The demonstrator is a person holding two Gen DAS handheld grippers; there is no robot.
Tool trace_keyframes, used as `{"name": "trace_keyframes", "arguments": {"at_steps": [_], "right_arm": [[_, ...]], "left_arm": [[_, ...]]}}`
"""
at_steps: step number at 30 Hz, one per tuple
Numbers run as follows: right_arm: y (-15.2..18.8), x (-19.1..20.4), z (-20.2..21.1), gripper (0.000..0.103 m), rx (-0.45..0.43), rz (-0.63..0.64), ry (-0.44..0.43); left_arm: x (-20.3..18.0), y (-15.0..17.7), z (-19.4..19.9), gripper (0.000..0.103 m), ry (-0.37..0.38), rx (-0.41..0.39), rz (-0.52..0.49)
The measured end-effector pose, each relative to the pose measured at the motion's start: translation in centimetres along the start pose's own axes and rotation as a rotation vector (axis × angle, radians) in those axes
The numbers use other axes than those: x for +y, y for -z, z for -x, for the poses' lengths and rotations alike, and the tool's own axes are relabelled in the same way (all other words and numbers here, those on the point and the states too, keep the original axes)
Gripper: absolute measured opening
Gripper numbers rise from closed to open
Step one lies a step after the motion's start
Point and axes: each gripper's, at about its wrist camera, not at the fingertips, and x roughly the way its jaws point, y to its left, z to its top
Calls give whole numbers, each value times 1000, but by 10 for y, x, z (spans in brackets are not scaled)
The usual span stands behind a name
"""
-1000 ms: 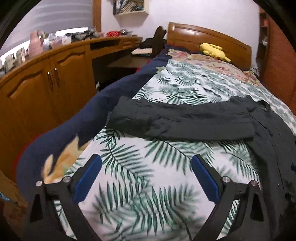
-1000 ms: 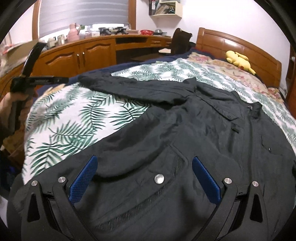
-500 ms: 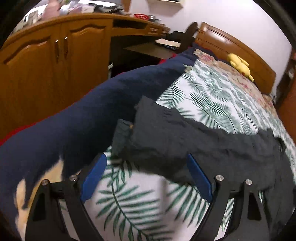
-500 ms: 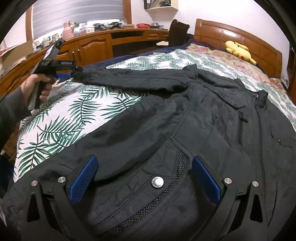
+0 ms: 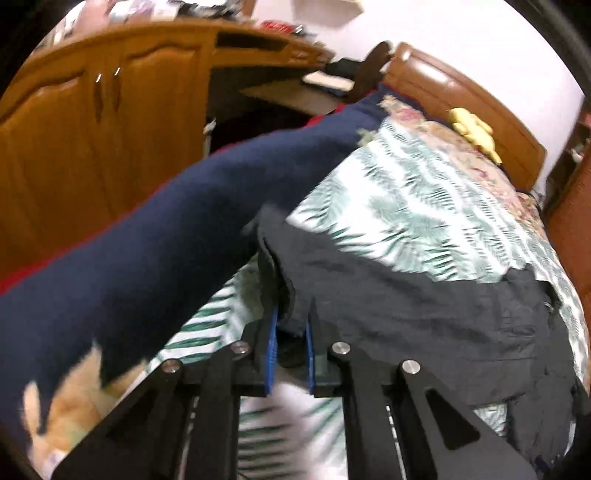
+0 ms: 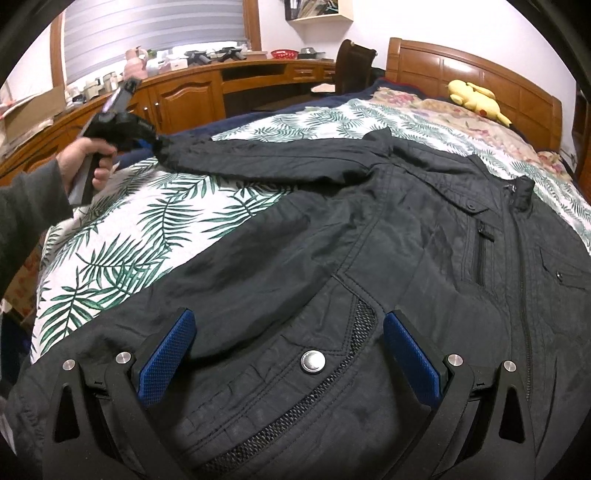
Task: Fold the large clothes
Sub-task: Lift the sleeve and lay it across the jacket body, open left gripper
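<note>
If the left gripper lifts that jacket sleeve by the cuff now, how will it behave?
The sleeve will probably hang limp; it lies creased. The left gripper, just closed on the cuff, may slip on the smooth-looking fabric. The jacket body would likely drag.

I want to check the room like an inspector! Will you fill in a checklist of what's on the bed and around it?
Surface: bed with a leaf-print cover; navy blanket along its edge.
Job's things: black jacket spread flat, sleeve stretched out sideways.
Clutter: yellow plush toy by the headboard.
Grippers: left gripper has just closed on the sleeve cuff; right gripper open above the jacket hem.
Cables: nothing seen.
Surroundings: wooden cabinets with a cluttered top, a wall shelf.
</note>
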Motion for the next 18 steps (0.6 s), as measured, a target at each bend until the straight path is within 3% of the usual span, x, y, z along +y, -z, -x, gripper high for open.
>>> {"name": "trace_keyframes", "arguments": {"at_steps": [8, 13, 18], "right_arm": [[2, -17, 24, 103, -34, -70, -39], [5, -32, 53, 103, -70, -72, 2], [12, -48, 83, 103, -102, -78, 30]], "left_arm": [[-124, -2, 91, 8, 80, -113, -266], [-199, 17, 146, 8, 178, -146, -384], [-251, 52, 176, 8, 249, -133, -486]]}}
